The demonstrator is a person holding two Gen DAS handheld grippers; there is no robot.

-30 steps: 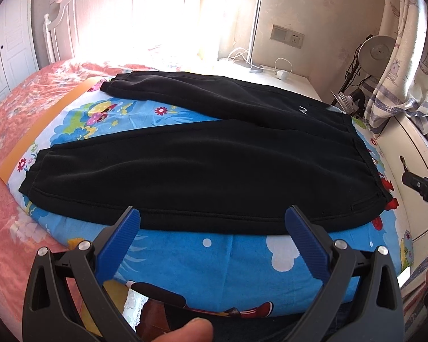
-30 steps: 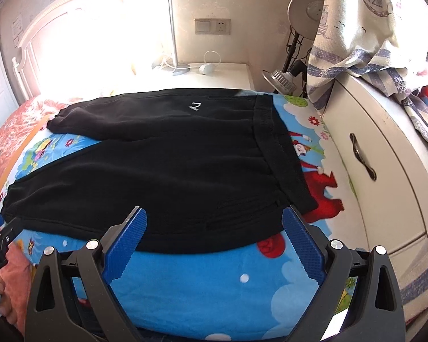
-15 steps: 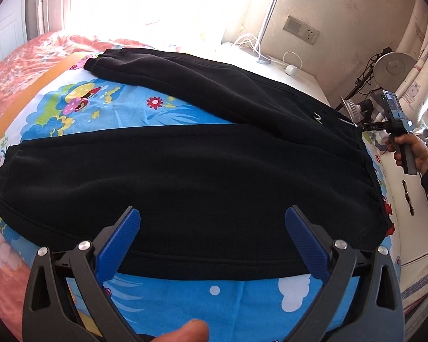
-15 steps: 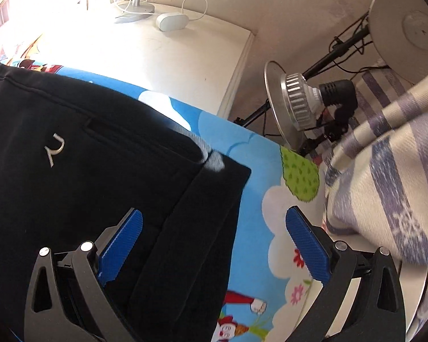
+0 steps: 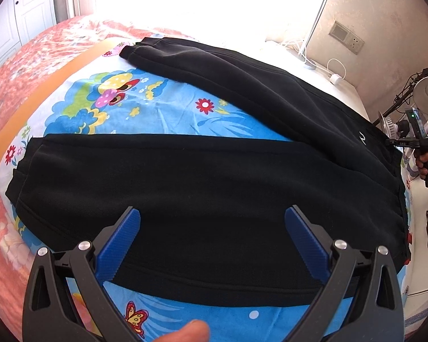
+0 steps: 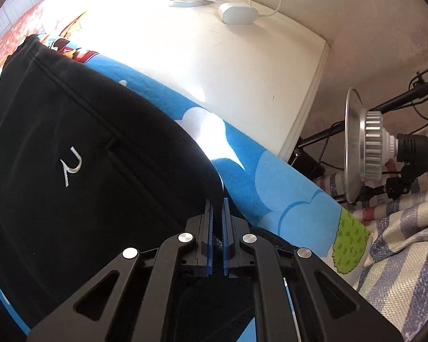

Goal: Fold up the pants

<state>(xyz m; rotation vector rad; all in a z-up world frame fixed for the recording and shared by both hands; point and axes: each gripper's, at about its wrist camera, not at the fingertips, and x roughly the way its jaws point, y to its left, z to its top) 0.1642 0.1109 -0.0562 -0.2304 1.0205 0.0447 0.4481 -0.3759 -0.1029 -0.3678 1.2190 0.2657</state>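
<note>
Right tool [image 6: 216, 205] clamped on pants [image 6: 80, 131] waistband corner (left tool [image 5: 212, 222] spread wide)

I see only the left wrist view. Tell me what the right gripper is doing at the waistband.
Observer: The right gripper has just been closing and is now shut on the pants, with black cloth pinched between its pads.
Operator: Say which part it has.
Observer: The far waist corner, right at the edge over the blue sheet.
Operator: Give me a landmark.
Observer: The white logo lies to the gripper's left in its own view.
</note>
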